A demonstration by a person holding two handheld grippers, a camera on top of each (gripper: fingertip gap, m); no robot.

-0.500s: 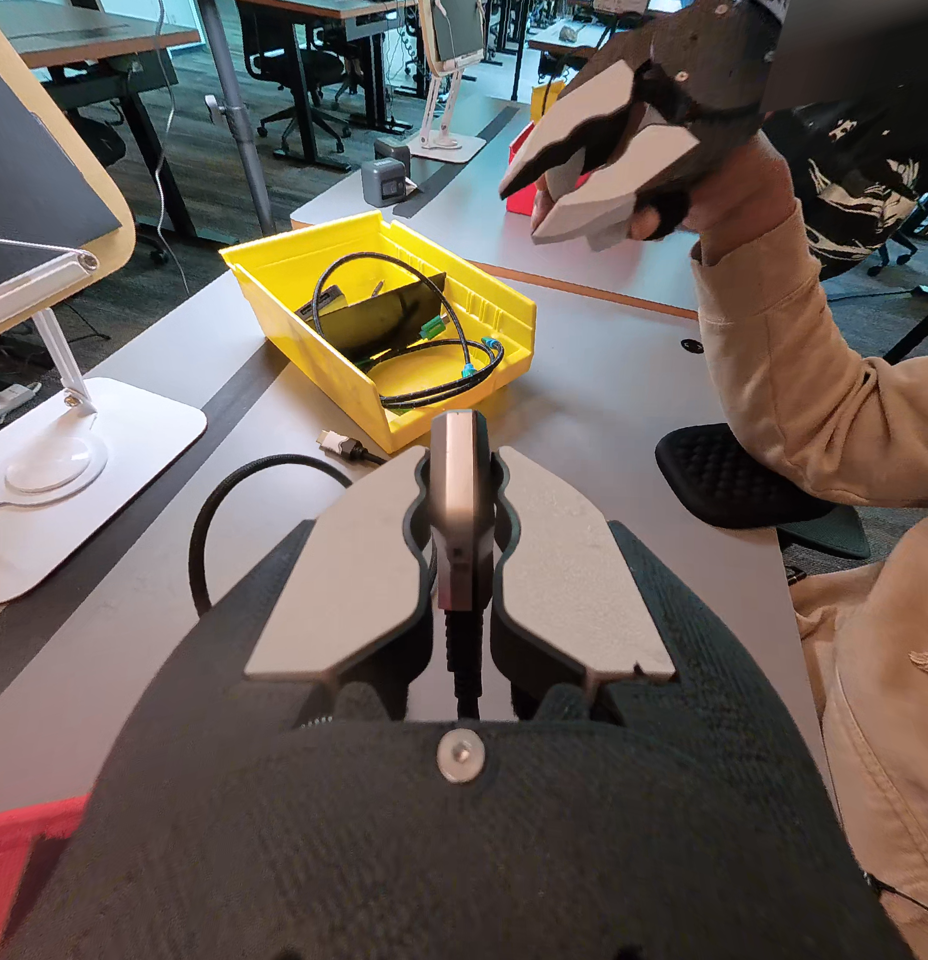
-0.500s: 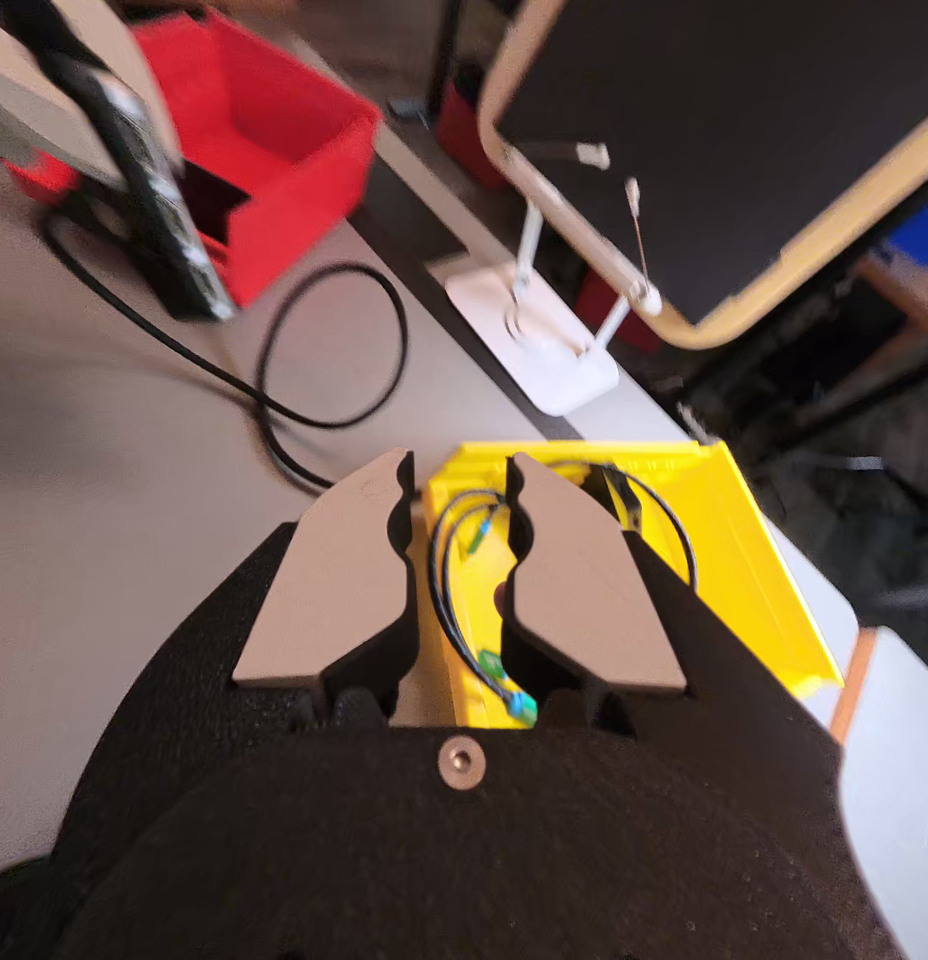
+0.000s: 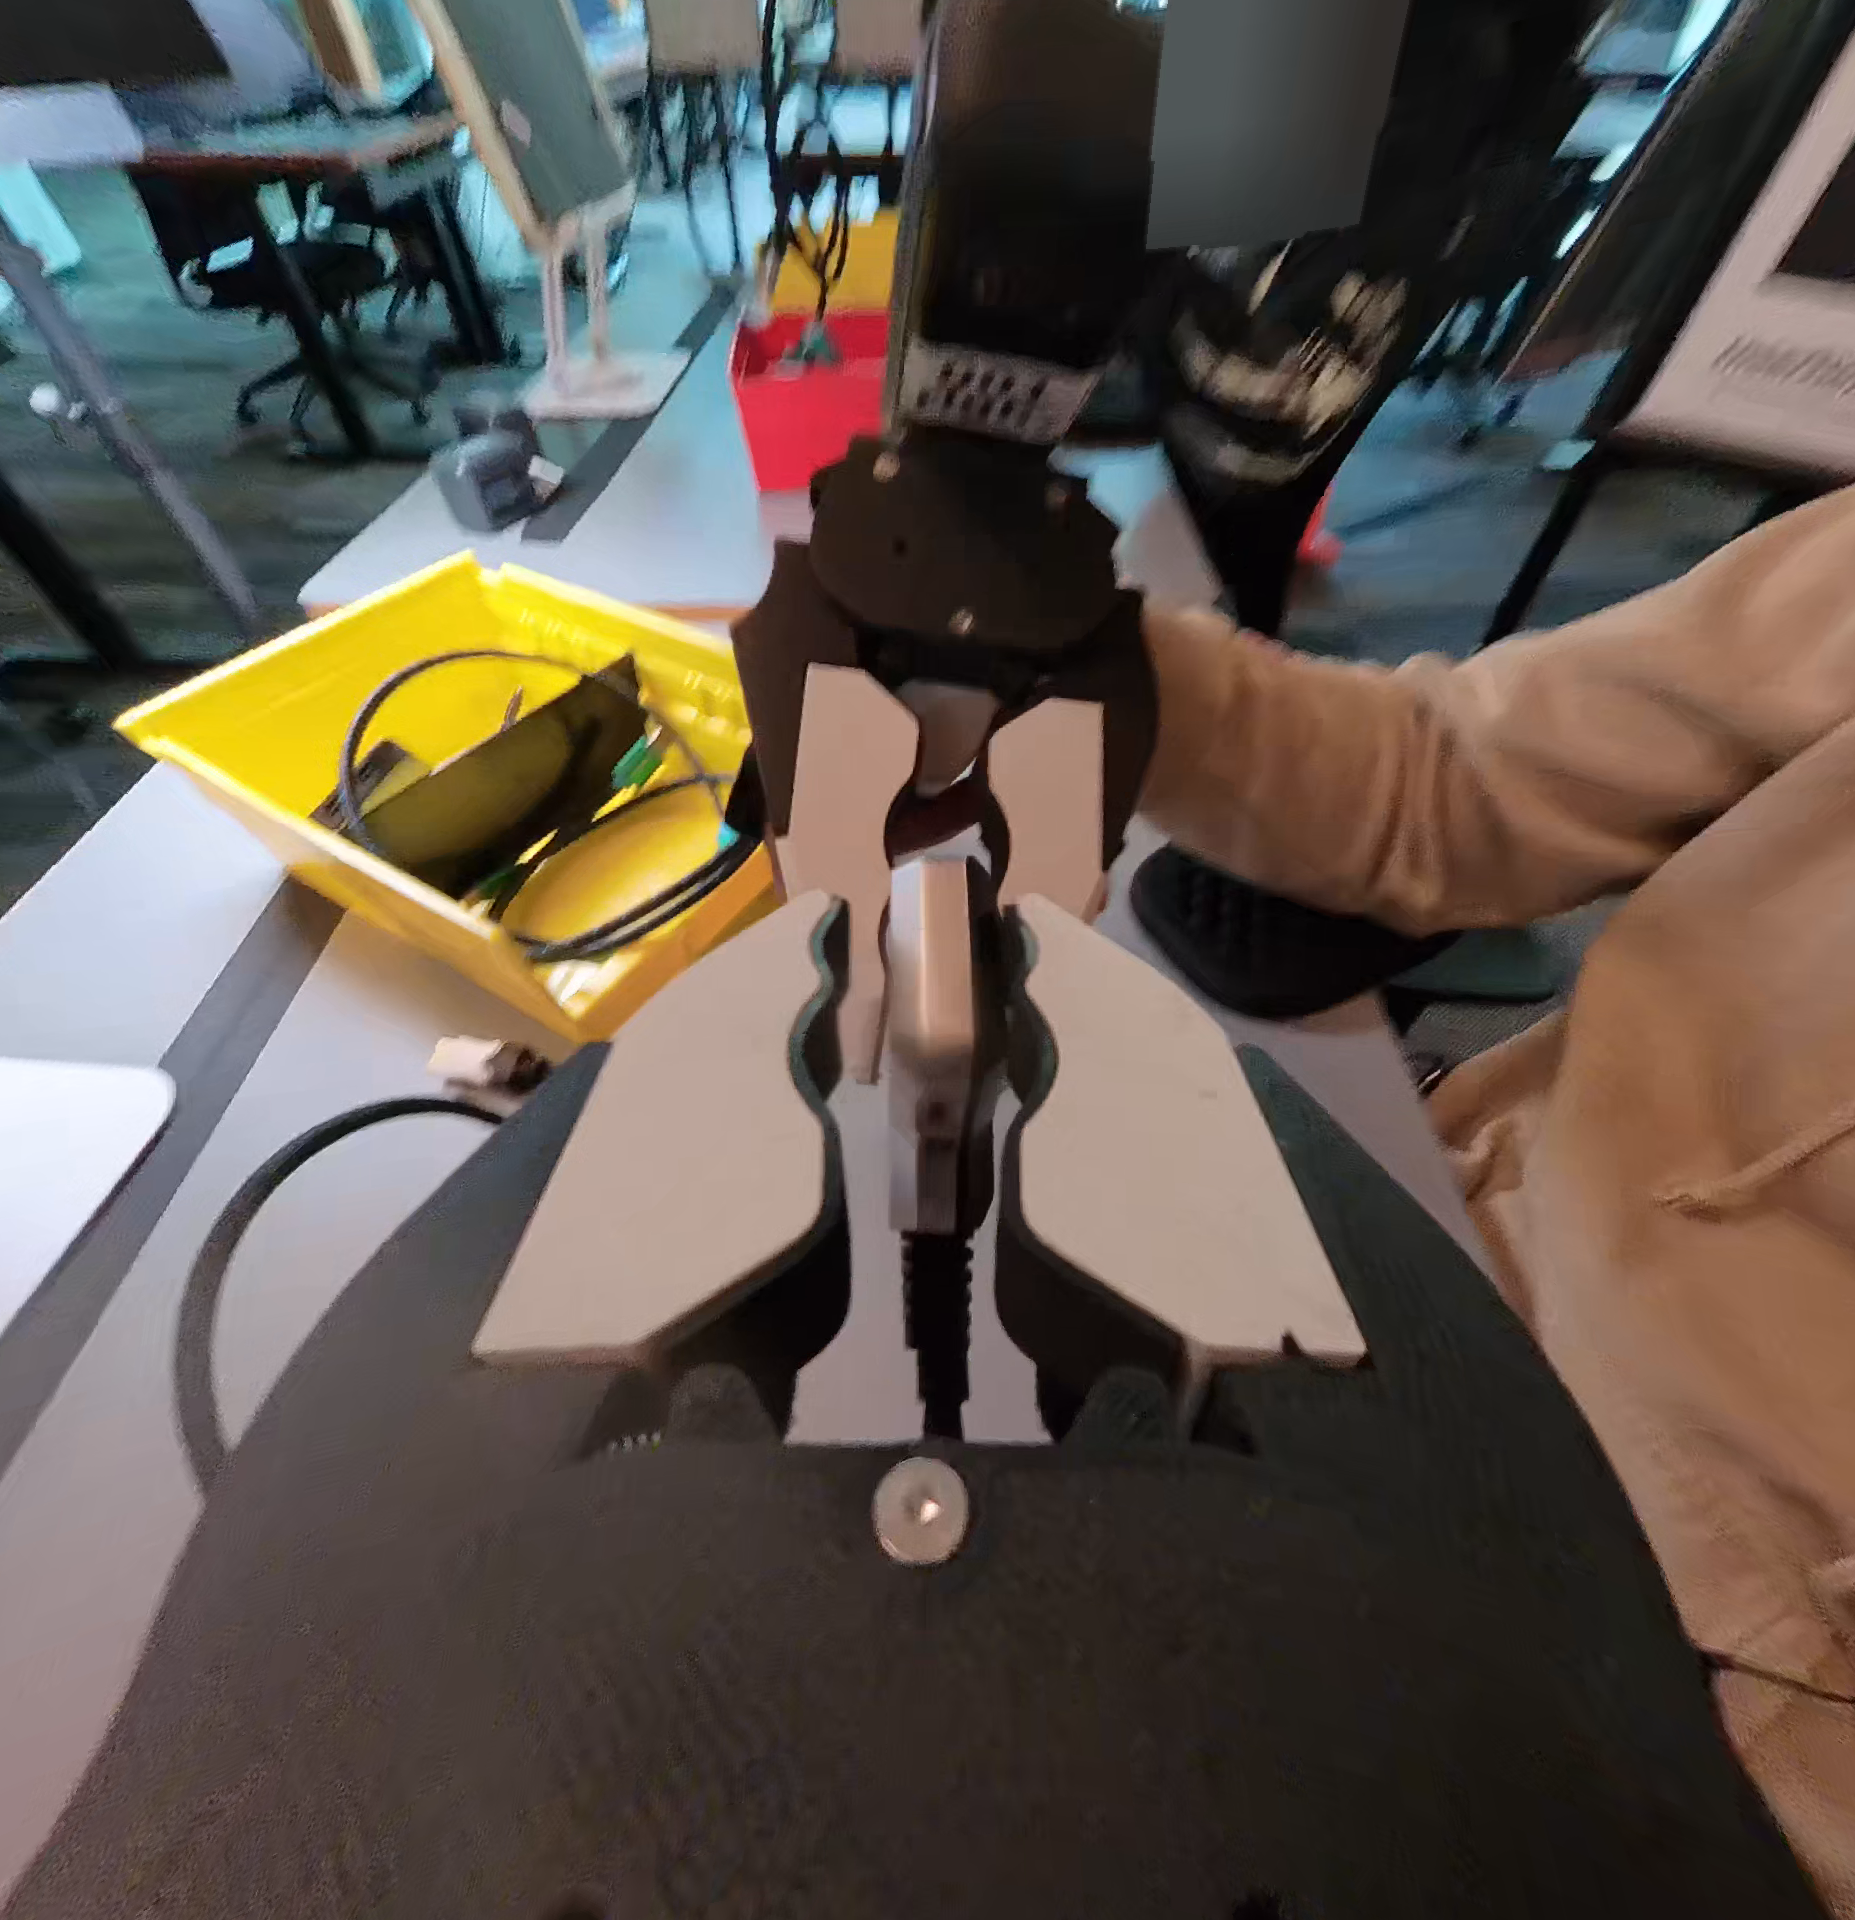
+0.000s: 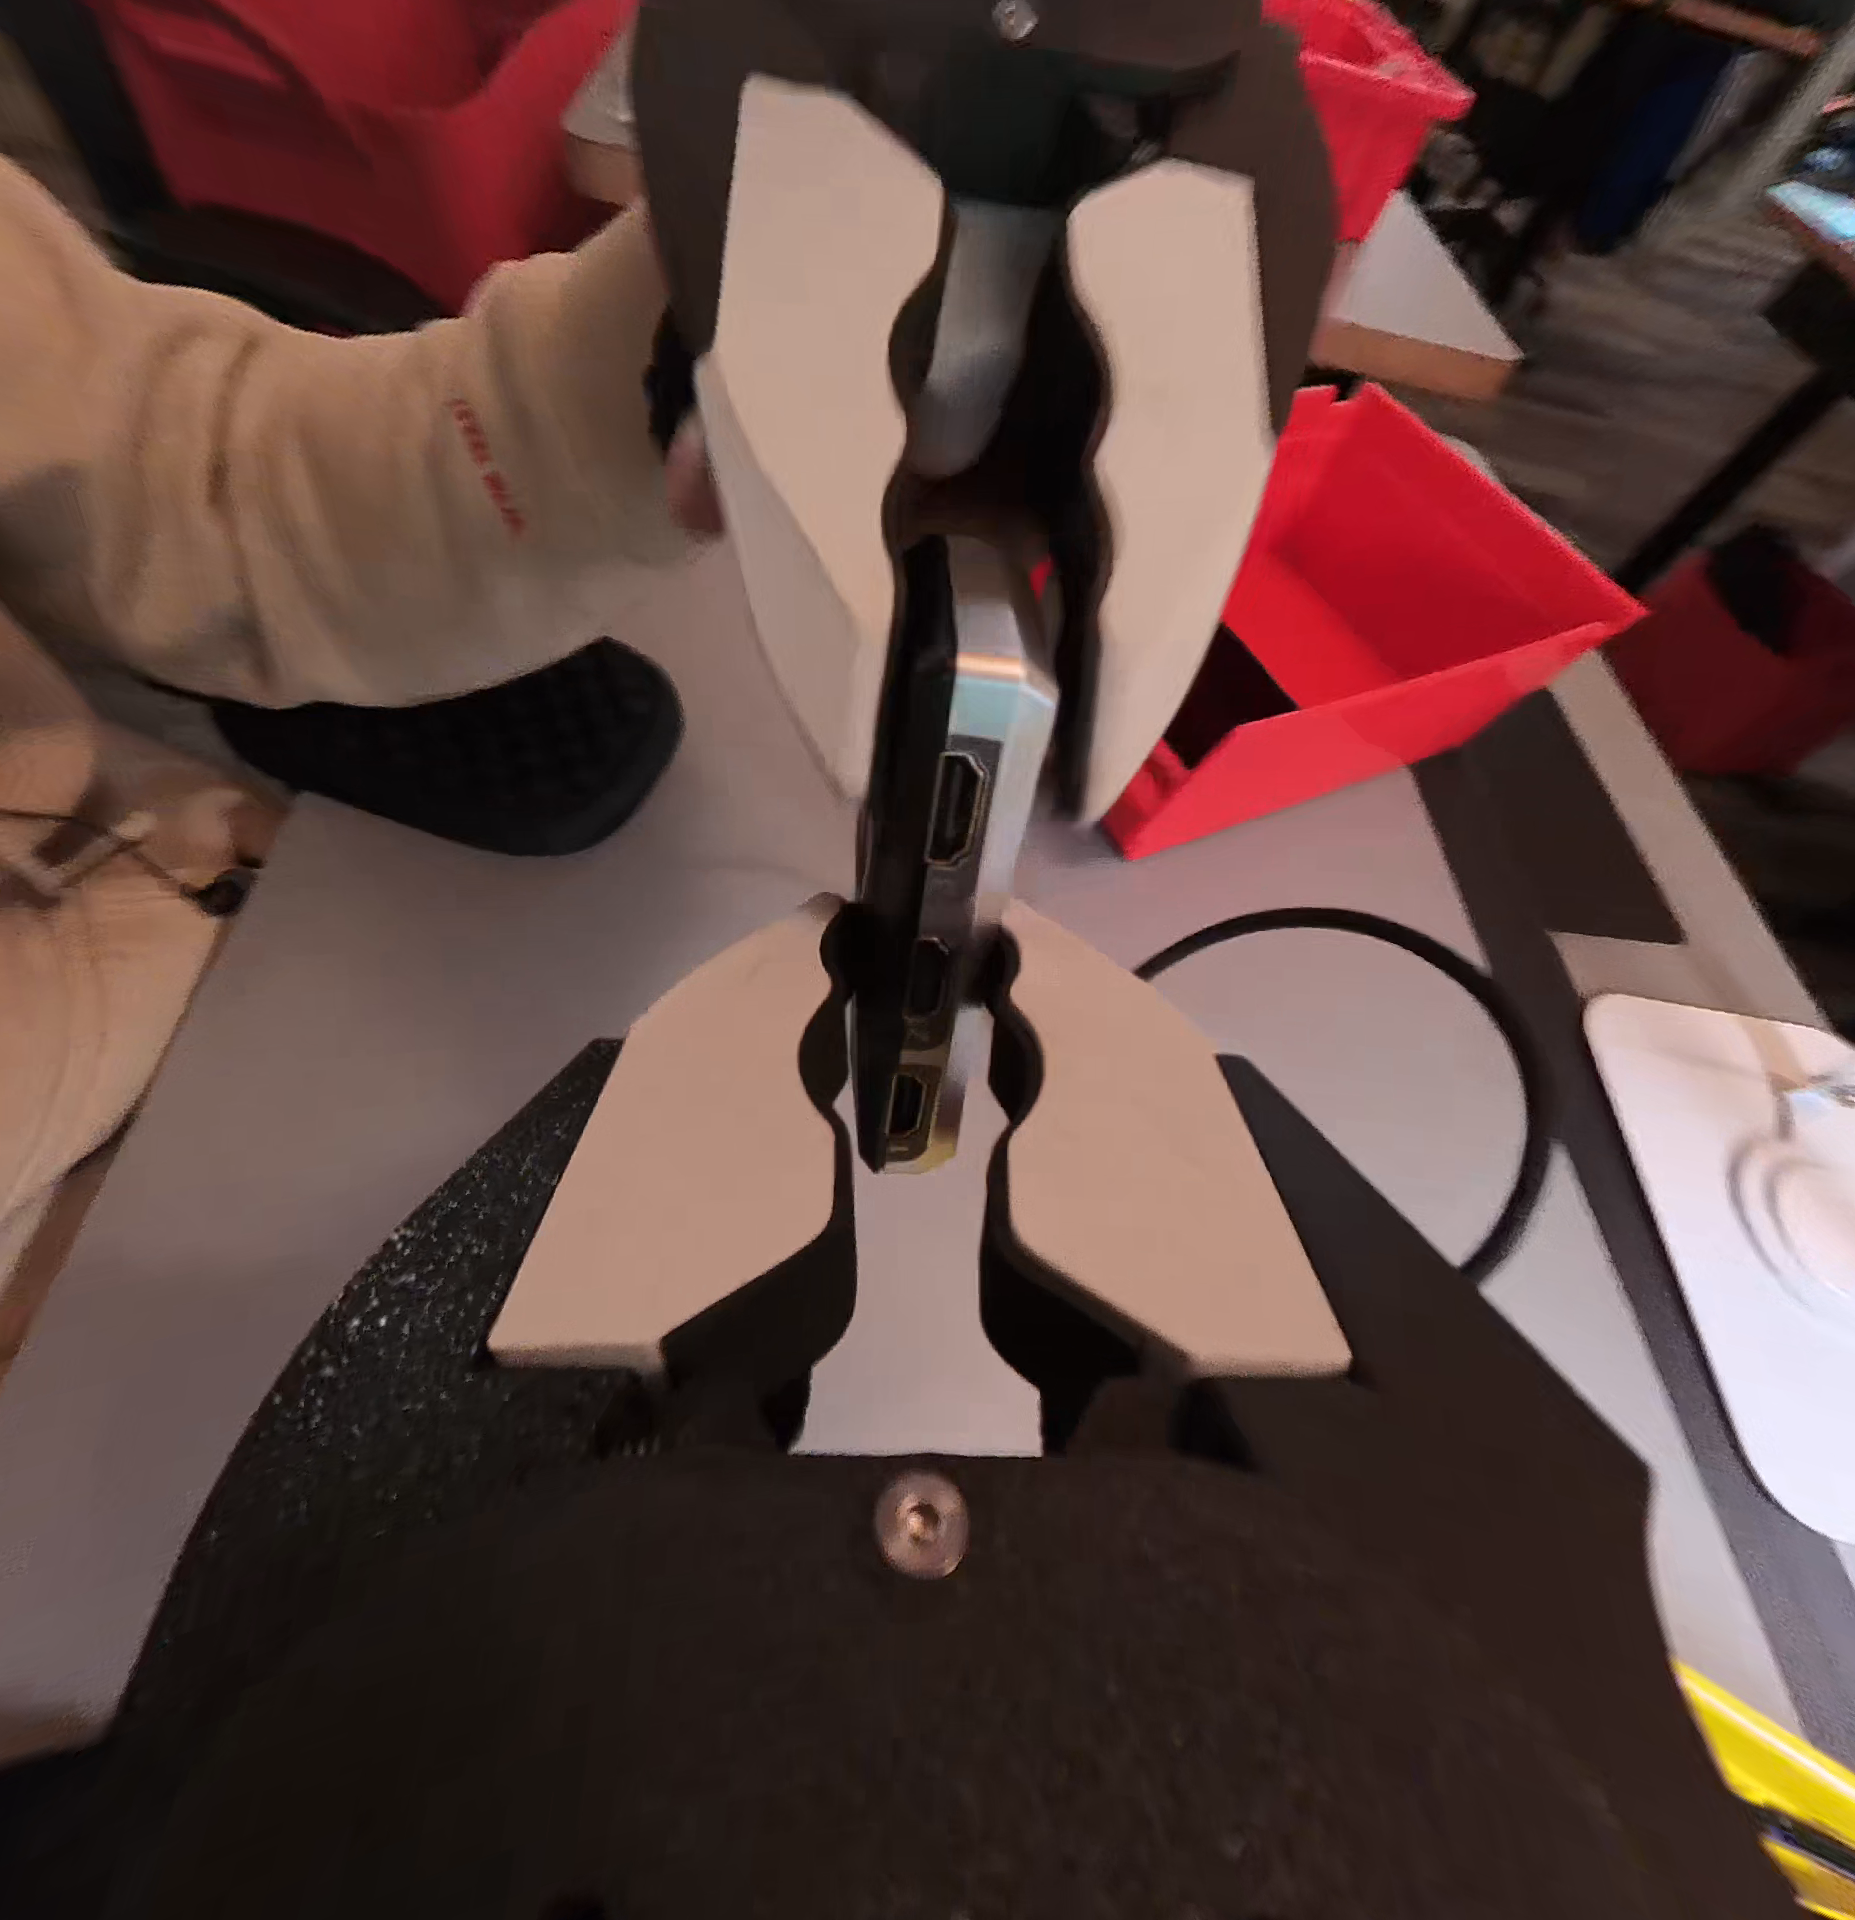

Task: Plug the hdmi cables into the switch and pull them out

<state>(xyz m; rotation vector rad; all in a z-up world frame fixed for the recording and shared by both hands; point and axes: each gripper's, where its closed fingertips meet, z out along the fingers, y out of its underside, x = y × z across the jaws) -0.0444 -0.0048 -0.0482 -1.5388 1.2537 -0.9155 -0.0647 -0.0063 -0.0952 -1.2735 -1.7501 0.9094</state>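
The HDMI switch point(image 3: 933, 997) is a thin silver and black box. My left gripper point(image 3: 923, 914) is shut on one end, with the switch's black lead point(image 3: 933, 1320) running back between its fingers. My right gripper point(image 4: 918, 920) is shut on the other end of the switch point(image 4: 990, 665), facing the left gripper point(image 4: 964, 790) head on. The ports point(image 4: 954, 810) on the switch's edge show in the right wrist view with nothing in them. The lead loops on the table point(image 3: 206, 1299) and ends in a loose plug point(image 3: 476, 1060).
A yellow bin point(image 3: 279, 727) with black cables and a dark board stands on the grey table behind the loop. A red bin point(image 4: 1422, 644) stands on the other side. A white stand base point(image 4: 1733, 1195) and a black padded rest point(image 4: 466, 758) are close by. About 5 cm separates my left fingertips from my right. The right tips stand about 25 cm off the black padded rest point(image 4: 466, 758).
My right gripper has swung from over the yellow bin to meet the left one and has closed on the switch's free end. The left gripper still holds the switch.
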